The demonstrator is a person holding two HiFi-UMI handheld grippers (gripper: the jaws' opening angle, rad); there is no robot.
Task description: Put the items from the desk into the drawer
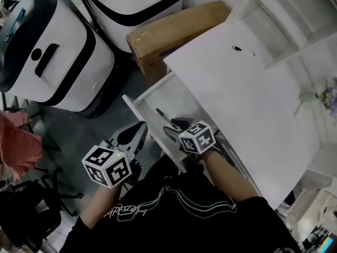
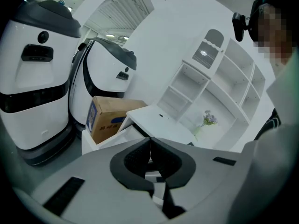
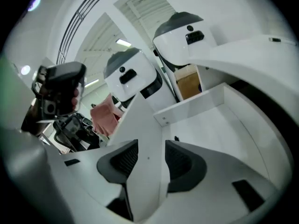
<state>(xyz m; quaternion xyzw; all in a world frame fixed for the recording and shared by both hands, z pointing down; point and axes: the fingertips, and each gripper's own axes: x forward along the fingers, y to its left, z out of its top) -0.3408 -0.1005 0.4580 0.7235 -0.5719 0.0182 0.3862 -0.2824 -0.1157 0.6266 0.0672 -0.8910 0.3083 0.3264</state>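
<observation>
The white drawer (image 1: pixel 145 96) stands pulled out from the left side of the white desk (image 1: pixel 247 99). A thin black pen (image 1: pixel 164 118) lies inside it. A small black item (image 1: pixel 237 48) rests on the desk top near the shelves and shows far off in the left gripper view (image 2: pixel 161 115). My right gripper (image 1: pixel 175 125) hovers over the drawer, open, holding nothing. In the right gripper view the drawer's white front panel (image 3: pixel 145 143) runs between the spread pads, untouched by either. My left gripper (image 2: pixel 150 157) is beside the drawer front, shut and empty.
A cardboard box (image 1: pixel 174 28) stands on the floor behind the drawer. Two large white machines (image 1: pixel 52 51) fill the floor to the left. White shelves (image 1: pixel 284 15) rise at the desk's far side, with a small flower vase (image 1: pixel 321 95). Pink cloth (image 1: pixel 18 141) hangs at far left.
</observation>
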